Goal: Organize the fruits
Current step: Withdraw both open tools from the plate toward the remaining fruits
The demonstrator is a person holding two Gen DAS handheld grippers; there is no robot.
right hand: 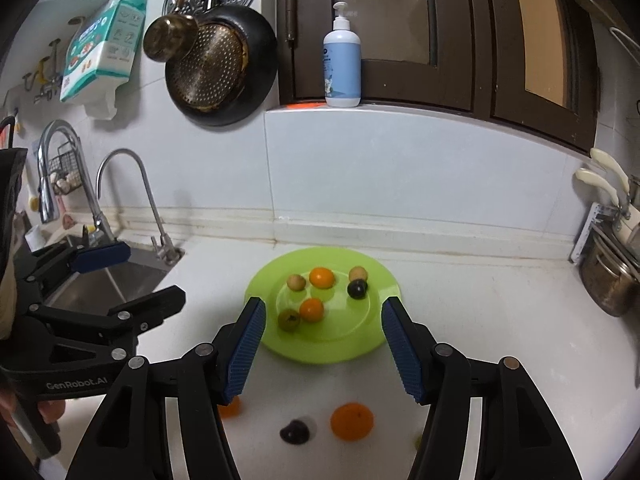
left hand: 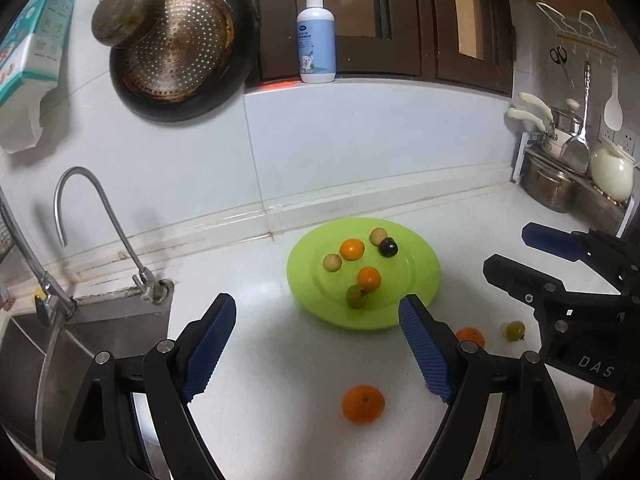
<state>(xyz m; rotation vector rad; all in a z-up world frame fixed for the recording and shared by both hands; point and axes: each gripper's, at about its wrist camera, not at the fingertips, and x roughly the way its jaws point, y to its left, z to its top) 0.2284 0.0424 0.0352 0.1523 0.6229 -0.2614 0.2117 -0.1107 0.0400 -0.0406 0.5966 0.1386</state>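
With both the left claw (left hand: 316, 344) and right claw (right hand: 323, 350) open and empty, straddle a loose orange (left hand: 363, 404) near the table's front edge squarely, then carry it to the green plate (left hand: 424, 280).

Both wrist views look forward and down over the counter toward the far tiled wall. Both share the green plate (left hand: 424, 276) (right hand: 260, 284); the left view sits nearer the sink (left hand: 100, 320).

Black linkage grippers, silver pivot screws, ribbed blue fingers (left hand: 210, 344), white lettering
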